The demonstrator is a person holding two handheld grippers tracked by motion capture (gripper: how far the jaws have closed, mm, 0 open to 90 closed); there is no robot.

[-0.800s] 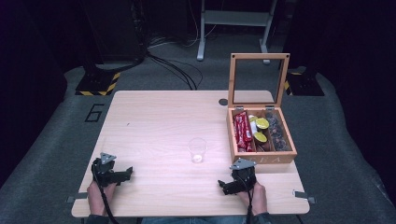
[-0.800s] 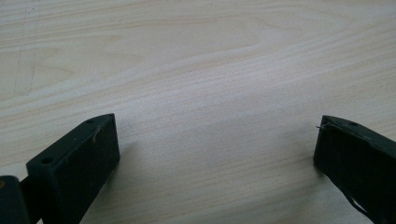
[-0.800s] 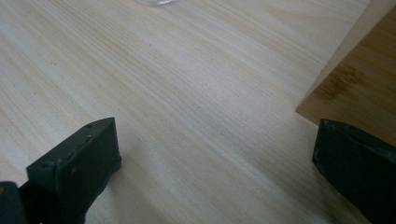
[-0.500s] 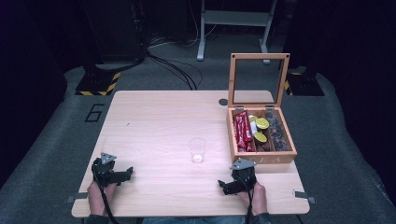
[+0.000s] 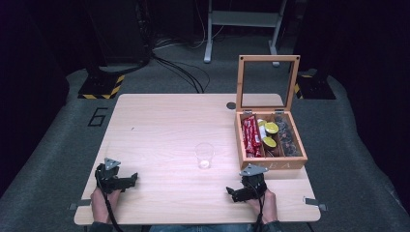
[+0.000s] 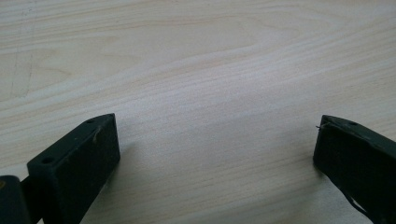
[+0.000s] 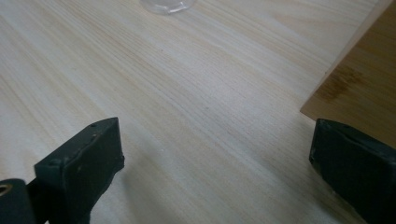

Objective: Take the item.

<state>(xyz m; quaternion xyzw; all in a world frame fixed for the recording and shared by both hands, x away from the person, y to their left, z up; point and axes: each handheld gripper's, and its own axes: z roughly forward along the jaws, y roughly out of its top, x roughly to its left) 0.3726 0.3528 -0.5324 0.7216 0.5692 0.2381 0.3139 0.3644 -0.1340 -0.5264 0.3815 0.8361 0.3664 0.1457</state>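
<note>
Both grippers rest near the table's (image 5: 159, 121) front edge, left gripper (image 5: 126, 180) toward the front-left corner and right gripper (image 5: 234, 192) toward the front-right, each with jaws spread wide and nothing between them. The clear plastic cup (image 5: 204, 155) stands upright mid-table, closer to the front edge, ahead and to the left of the right gripper, which is likely the nearer 1 of the 2; the open wooden box (image 5: 273, 163) of snacks sits by the right edge. The right gripper view catches the cup's base (image 7: 167, 5) at its top edge and the box wall (image 7: 355, 88) beside its jaw, while the left gripper view gives bare tabletop (image 6: 201, 70) between its jaws.
</note>
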